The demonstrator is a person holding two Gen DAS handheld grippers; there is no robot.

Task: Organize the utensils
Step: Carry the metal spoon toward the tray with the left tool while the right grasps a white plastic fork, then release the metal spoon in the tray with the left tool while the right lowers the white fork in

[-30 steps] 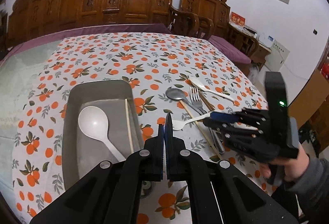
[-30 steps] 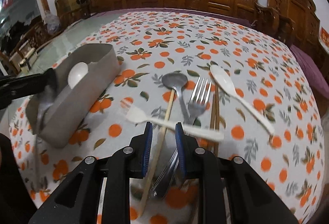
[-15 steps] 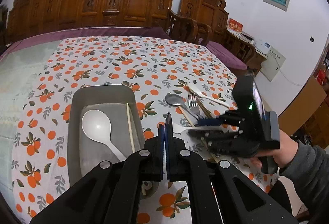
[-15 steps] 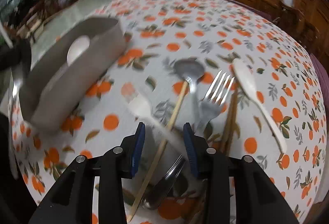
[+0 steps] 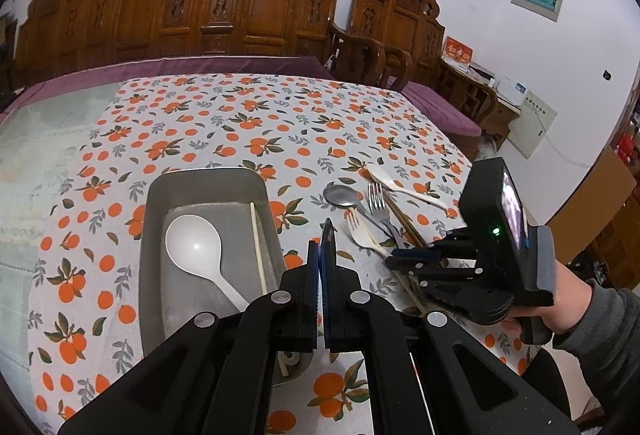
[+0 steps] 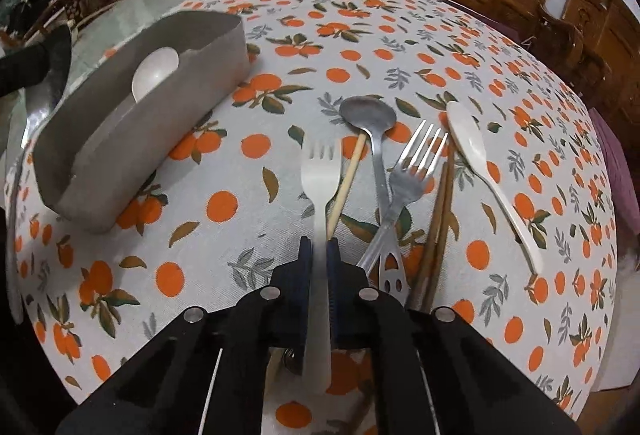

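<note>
orange-print tablecloth (image 6: 248, 235), white fork (image 6: 320, 187) clamped in right gripper (image 6: 319, 255)

Right hand-held gripper (image 6: 319, 255): clamped on white fork (image 6: 320, 175), tines pointing ahead. Just right of it sits the clutter: pale chopstick (image 6: 346, 183), metal spoon (image 6: 370, 123), metal fork (image 6: 412, 171), brown chopsticks (image 6: 438, 219), white spoon (image 6: 484, 171); the fork and spoon handles cross, no clean gap there. Left and ahead of the jaws the counter (image 6: 224, 163) is bare cloth up to the grey tray (image 6: 168, 123). The tray's near wall stands in the way at counter level. Tray floor has room between white ladle (image 5: 200, 255) and chopstick (image 5: 258, 243). Left hand-held gripper (image 5: 323, 255) hangs over the tray's right wall.
</note>
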